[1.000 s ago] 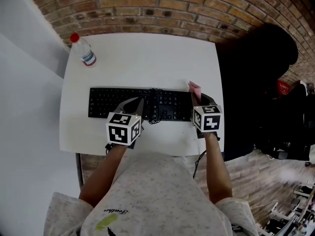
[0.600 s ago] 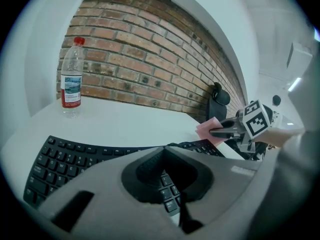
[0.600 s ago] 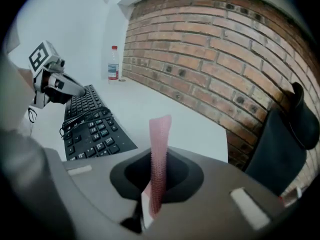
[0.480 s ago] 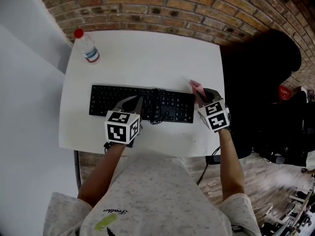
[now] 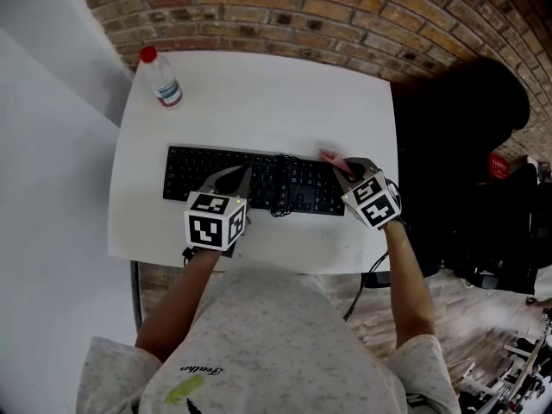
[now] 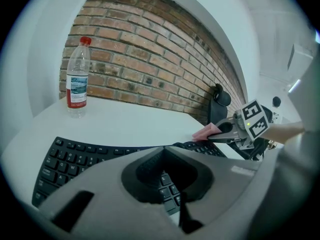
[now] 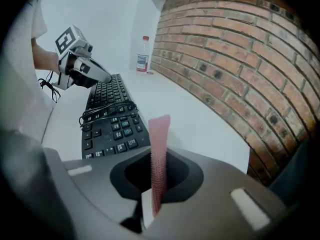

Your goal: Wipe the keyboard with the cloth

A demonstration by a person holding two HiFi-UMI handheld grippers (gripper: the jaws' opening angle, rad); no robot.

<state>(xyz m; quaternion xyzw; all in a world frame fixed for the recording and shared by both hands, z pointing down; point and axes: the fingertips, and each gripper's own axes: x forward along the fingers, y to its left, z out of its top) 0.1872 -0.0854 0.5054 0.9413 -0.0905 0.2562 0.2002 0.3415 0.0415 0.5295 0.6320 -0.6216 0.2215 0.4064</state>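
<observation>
On the white bench (image 5: 259, 93) the keyboard (image 5: 198, 172) lies under my closed, empty left claw (image 5: 247, 174), and with my right claw (image 5: 345, 167) clamped on the pink cloth (image 5: 331, 156) at its right end, I want flat, light leftward strokes that lift over the coiled cable (image 5: 278, 190).

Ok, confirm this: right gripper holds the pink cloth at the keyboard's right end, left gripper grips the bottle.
Wrong on the left gripper: the left gripper view shows it shut on nothing above the keyboard; the bottle stands apart, untouched. The rest stands.
</observation>
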